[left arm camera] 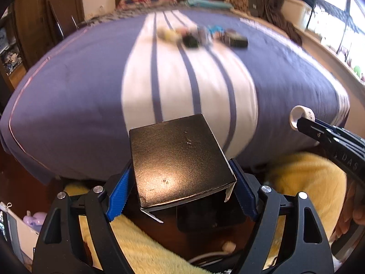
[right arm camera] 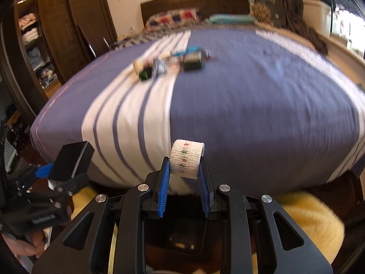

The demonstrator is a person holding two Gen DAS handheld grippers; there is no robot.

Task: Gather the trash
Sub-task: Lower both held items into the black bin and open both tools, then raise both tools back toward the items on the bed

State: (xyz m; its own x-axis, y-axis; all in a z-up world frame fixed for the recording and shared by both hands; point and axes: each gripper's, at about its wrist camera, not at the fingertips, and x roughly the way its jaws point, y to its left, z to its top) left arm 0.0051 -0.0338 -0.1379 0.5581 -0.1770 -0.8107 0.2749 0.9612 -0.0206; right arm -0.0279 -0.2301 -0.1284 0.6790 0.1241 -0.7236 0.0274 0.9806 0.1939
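bed (left arm camera: 79,86) | left claw (left arm camera: 182,182) clamps black box (left arm camera: 180,159) | right claw (right arm camera: 184,178) clamps bandage roll (right arm camera: 187,157)

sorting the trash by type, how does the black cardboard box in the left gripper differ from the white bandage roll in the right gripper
The black cardboard box is a flat-sided, dark, glossy carton; the white bandage roll is a round, woven ring with small red and green marks.

The box fills the wide gap of the left gripper, while the roll sits in the narrower gap of the right gripper.

The box has a loose open flap; the roll is wound tight.

Both are clamped between blue pads, held off the striped bed.
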